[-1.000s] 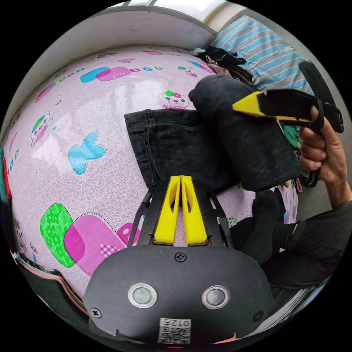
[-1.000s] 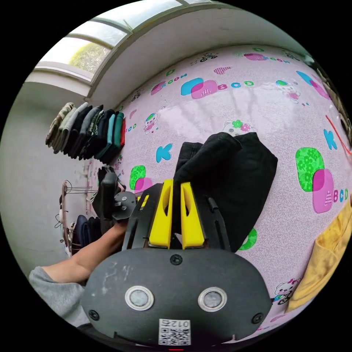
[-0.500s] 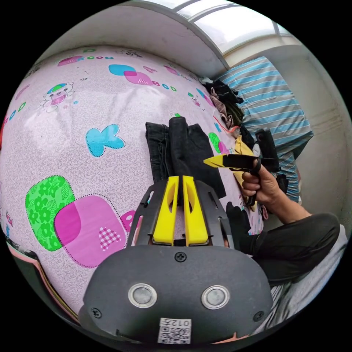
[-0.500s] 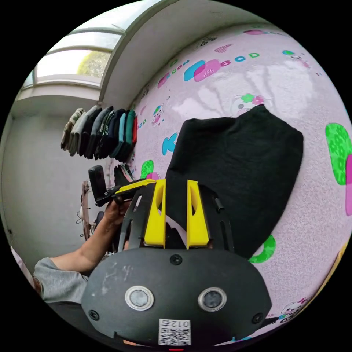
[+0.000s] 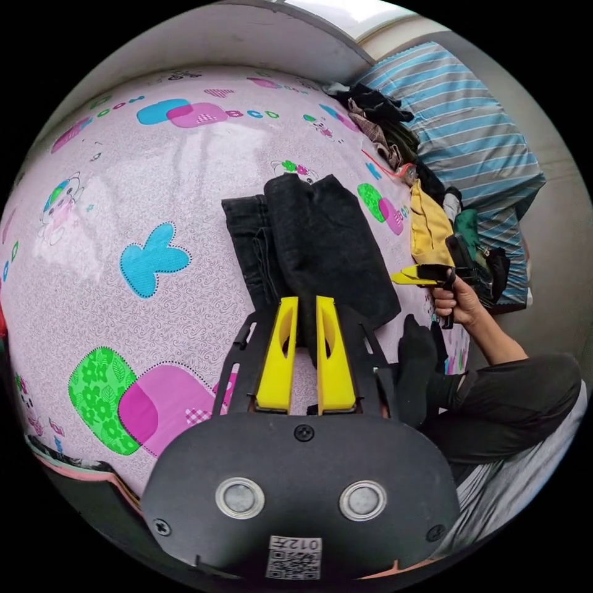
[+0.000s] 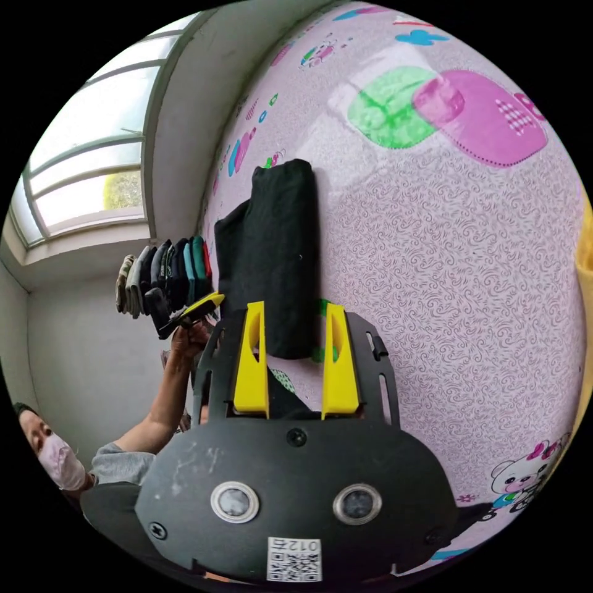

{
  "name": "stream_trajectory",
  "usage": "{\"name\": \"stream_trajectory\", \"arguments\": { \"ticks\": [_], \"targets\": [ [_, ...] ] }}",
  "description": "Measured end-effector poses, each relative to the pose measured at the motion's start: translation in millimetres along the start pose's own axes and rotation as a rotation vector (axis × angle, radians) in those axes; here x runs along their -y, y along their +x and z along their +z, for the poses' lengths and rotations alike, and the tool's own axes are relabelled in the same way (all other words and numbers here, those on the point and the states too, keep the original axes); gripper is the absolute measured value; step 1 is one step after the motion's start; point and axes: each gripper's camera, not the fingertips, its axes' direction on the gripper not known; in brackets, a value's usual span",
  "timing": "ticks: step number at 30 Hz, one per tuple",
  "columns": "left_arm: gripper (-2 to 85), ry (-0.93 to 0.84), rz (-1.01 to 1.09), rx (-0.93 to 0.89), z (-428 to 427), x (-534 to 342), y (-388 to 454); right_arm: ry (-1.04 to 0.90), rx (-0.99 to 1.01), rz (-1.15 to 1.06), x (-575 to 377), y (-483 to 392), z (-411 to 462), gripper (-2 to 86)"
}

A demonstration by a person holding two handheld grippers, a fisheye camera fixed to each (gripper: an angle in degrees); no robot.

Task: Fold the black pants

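Lying folded on the pink patterned floor mat (image 5: 185,173), the black pants (image 5: 321,247) sit dead centre in the left gripper view, running from 12 o'clock down toward the left tool (image 5: 306,355). Top layer overlaps a narrower layer that sticks out at 9 o'clock of the bundle. Left tool: jaws slightly parted, a small gap between them, the near edge of the pants seen just past the tips. No pinch visible, reads as open. At 3 o'clock, a hand (image 5: 460,302) holds the right tool (image 5: 404,278); can't tell its jaw state from this angle. Yellow garment (image 5: 429,228) lies at 2 o'clock beside a clothes heap (image 5: 383,123) against a blue striped mattress (image 5: 469,123). Person's dark-trousered leg (image 5: 513,401) at 4 o'clock, with a black-socked foot (image 5: 417,361) near the pants' edge.

Right gripper view: black pants (image 6: 272,253) sit at 11 o'clock from centre, a long narrow bundle on the floor mat (image 6: 445,247). Right tool (image 6: 290,361) jaws wide apart, the pants' near end seen between the tips, not clamped. Open. At 9 o'clock, the left tool (image 6: 204,306) is held in a hand (image 6: 188,336). Row of folded clothes (image 6: 164,278) stands just behind it against the wall. Window (image 6: 86,179) at 10 o'clock.
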Motion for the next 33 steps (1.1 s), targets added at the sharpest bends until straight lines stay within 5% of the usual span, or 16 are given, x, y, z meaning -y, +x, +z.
{"name": "stream_trajectory", "arguments": {
  "ticks": [11,19,24,33],
  "targets": [
    [0.5,0.09,0.112,0.036,-37.4,12.6,62.4,-0.093,0.224,0.006,-11.2,56.1,5.1,11.5],
    [0.2,0.288,0.171,0.089,-81.2,-4.5,89.4,-0.004,0.15,-0.112,-38.4,35.7,-24.8,8.5],
    [0.4,0.111,-0.156,0.026,-6.0,-23.4,-3.3,-0.058,0.004,-0.097,-37.4,34.5,-18.0,10.4],
    [0.7,0.112,-0.142,-0.013,13.2,-27.2,1.0,-0.064,0.138,-0.054,-49.6,54.6,-13.4,12.4]
  ]
}}
